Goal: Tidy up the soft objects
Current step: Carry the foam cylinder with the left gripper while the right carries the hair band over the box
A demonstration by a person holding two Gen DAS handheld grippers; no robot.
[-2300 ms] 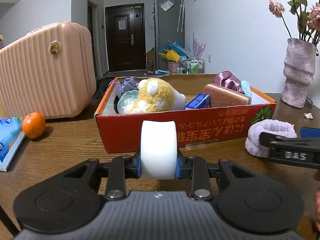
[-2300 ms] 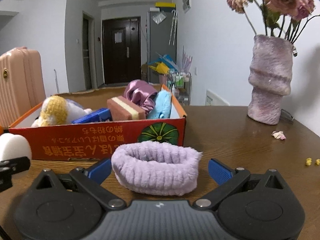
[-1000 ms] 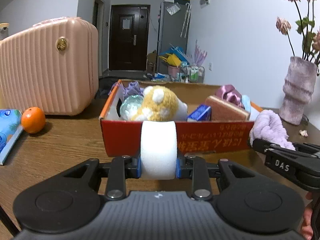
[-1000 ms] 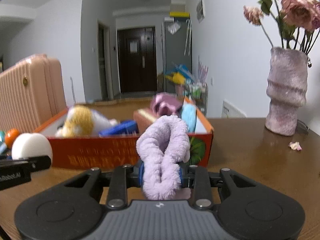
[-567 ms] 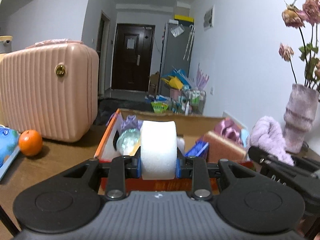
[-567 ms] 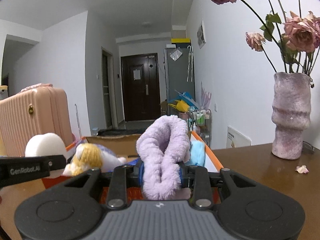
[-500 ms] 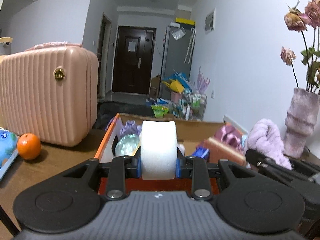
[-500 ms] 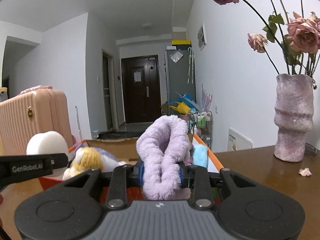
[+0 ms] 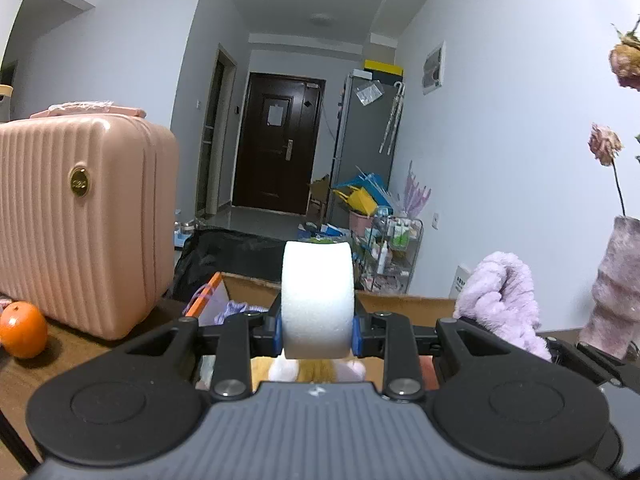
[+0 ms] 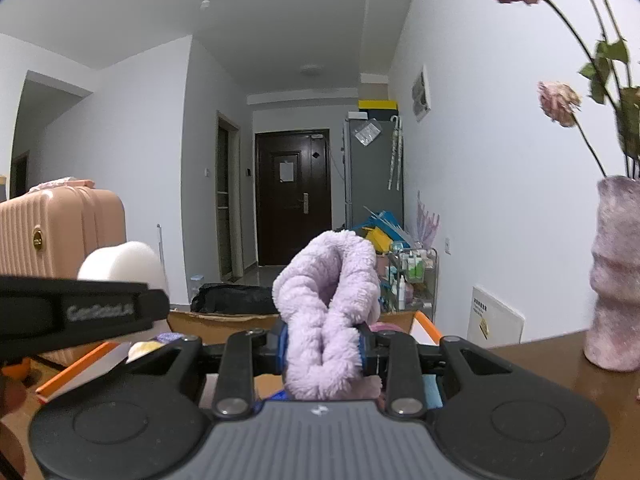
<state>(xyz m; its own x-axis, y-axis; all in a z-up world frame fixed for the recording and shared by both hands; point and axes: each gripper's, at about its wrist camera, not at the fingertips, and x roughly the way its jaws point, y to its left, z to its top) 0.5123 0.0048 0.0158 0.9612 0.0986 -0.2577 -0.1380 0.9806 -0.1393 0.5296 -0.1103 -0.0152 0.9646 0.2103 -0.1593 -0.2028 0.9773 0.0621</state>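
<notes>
L gripper [image 9: 318,326] clamps white sponge [image 9: 317,298], R gripper [image 10: 323,342] pinches lilac headband [image 10: 328,312]. Both hang above the box [image 9: 404,304], which lies below and just ahead; L sits nearer its left end, so I reckon both drops go straight down.

left claw [image 9: 318,332] clamped; right claw [image 10: 322,344] clamped

Walls: pale white walls [image 9: 500,128] close me in on both sides.
Far end: I face a dark brown wooden door [image 9: 276,142], with a tall grey metal cabinet [image 9: 366,140] to its right.
Ceiling: a round white ceiling lamp [image 10: 311,70].
Near left: a ribbed pink hard-shell suitcase [image 9: 76,220] stands on the brown wooden table [image 9: 60,354].
Right: a mottled mauve ceramic vase [image 10: 618,276].
</notes>
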